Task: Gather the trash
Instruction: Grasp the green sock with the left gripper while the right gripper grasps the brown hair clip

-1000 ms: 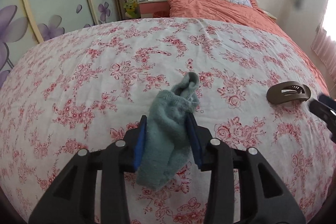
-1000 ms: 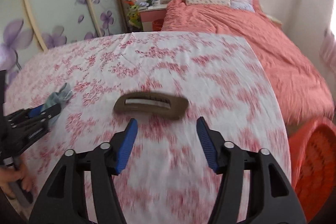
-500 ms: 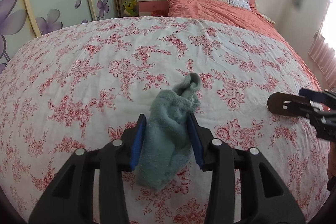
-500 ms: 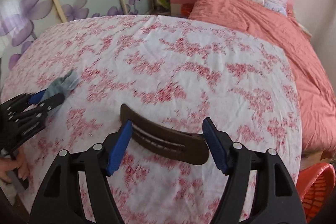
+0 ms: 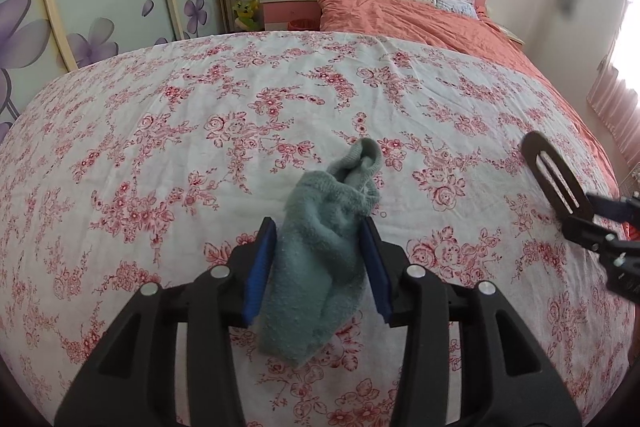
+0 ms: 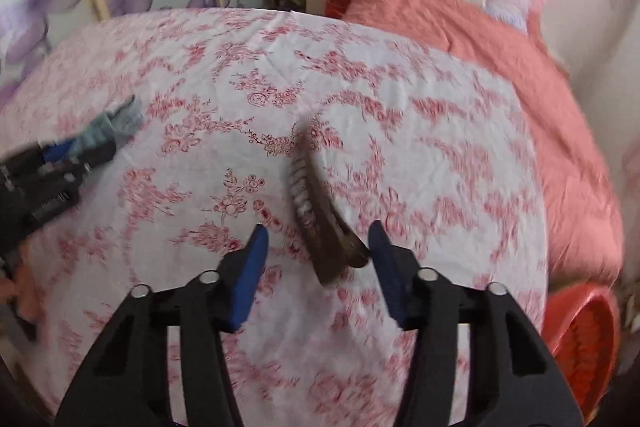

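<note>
In the left wrist view our left gripper [image 5: 318,267] sits low in the centre of the frame, its blue pads [image 5: 259,269] pressed against both sides of a teal sock [image 5: 320,259]; the sock's lower end hangs just over the floral sheet [image 5: 200,131] and its cuff pokes up past the fingertips toward mid-frame. At the right edge of that view our right gripper [image 5: 588,215] comes in with a brown hair clip [image 5: 554,183] sticking up and to the left from its tip. In the right wrist view, which is motion-blurred, the right gripper [image 6: 318,269] is low in the centre with its jaws just closing in; the clip [image 6: 320,211] stands between them, tilted, its pale teeth facing left. Its lower end seems to touch the right pad [image 6: 386,273], while a clear gap is left to the other pad, so we cannot tell whether the clip is truly clamped. The left gripper [image 6: 86,147] with the sock [image 6: 120,121] shows at the left edge there. A red basket [image 6: 582,337] sits at the lower right of the frame, off the bed's edge, and an orange duvet [image 6: 500,67] fills the upper right.
</note>
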`<state>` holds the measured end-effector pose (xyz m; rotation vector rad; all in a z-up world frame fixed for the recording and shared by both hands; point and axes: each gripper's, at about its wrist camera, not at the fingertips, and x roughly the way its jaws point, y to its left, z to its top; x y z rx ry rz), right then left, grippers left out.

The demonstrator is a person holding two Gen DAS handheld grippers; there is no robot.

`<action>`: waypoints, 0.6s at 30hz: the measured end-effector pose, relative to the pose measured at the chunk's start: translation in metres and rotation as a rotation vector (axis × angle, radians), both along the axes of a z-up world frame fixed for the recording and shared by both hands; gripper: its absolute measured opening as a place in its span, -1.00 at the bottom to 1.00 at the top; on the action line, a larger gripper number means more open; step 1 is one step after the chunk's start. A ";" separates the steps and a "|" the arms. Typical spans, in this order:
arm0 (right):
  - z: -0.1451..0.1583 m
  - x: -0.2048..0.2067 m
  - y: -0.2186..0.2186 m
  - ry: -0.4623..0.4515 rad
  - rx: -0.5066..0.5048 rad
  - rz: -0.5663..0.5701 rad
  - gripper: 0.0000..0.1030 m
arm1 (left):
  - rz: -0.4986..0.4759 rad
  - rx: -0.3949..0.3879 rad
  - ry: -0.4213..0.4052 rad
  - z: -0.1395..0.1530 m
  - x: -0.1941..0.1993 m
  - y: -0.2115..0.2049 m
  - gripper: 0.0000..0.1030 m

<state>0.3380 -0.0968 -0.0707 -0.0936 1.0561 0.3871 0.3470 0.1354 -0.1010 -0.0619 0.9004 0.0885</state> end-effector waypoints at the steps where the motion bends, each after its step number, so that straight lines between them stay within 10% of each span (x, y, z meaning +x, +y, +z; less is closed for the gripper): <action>1: -0.002 0.001 -0.002 0.030 0.026 -0.012 -0.42 | -0.001 0.002 0.001 0.000 0.000 -0.001 -0.14; 18: -0.014 0.023 0.000 -0.072 0.074 -0.227 -0.27 | -0.002 0.003 0.002 0.000 0.000 -0.001 -0.13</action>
